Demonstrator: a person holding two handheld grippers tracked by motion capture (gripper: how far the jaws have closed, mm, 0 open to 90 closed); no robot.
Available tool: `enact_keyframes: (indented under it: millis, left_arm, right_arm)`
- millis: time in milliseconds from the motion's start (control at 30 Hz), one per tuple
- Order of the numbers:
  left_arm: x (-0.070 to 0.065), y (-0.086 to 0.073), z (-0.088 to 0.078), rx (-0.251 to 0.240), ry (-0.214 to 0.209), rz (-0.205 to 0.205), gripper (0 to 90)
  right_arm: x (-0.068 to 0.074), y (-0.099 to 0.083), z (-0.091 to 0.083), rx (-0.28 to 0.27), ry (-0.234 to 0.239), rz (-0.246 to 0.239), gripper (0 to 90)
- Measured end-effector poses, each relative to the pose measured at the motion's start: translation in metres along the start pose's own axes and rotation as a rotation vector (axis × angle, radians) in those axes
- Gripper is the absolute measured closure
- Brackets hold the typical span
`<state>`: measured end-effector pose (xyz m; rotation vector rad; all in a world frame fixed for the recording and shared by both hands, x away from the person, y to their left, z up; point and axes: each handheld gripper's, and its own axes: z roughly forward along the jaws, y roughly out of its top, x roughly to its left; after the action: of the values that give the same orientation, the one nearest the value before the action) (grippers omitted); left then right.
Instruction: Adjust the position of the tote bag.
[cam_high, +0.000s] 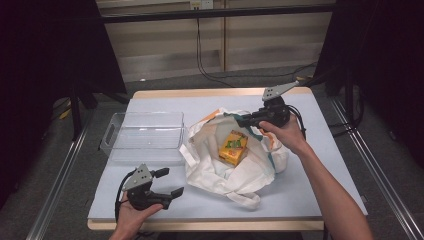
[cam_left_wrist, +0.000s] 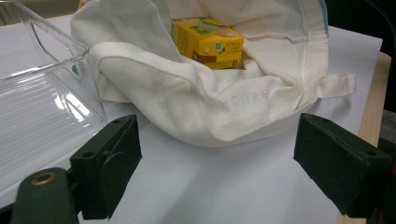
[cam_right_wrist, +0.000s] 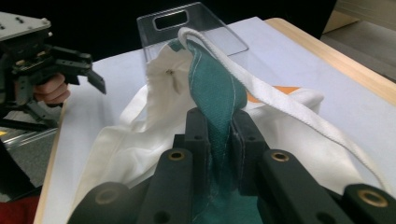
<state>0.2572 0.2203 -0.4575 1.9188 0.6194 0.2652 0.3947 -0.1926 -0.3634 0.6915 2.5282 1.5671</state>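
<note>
Gripping a fold of teal fabric at the rim of the white tote bag (cam_high: 230, 165): right gripper (cam_high: 244, 120), jaws pressed together on the cloth, seen close in the right gripper view with the fabric (cam_right_wrist: 217, 100) rising between the two black jaws and a white strap (cam_right_wrist: 280, 105) trailing off beside it. Positioned at the far right of the bag in the high view, with the grey three-cornered plate above the hand.

Held near the front edge of the table (cam_high: 300, 200), on the person's left: left gripper (cam_high: 167, 182), jaws standing wide apart with nothing between them, pointed toward the bag. Well apart from the cloth; bare tabletop visible between the jaws in the left gripper view.

Lying open at the middle of the table: bag mouth spread, rim lifted on the right-hand side. Resting inside, upright and slightly turned: yellow box (cam_high: 233, 147), also noted in the left gripper view (cam_left_wrist: 208, 42) beyond the near rim.

Standing just beside the bag on its left: clear plastic bin (cam_high: 145, 131), touching or nearly touching the cloth; cannot tell which.
</note>
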Motion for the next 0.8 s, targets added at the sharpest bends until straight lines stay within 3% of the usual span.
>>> enact_keyframes:
  millis: [233,800]
  left_arm:
    - [0.000,0.000,0.000,-0.001,-0.003,-0.003,14.0]
    - [0.000,0.000,0.001,0.010,-0.006,-0.005,15.3]
  right_arm:
    - [-0.013,0.007,-0.001,0.029,-0.070,0.019,78.7]
    - [-0.038,0.006,0.000,0.033,-0.121,0.063,78.7]
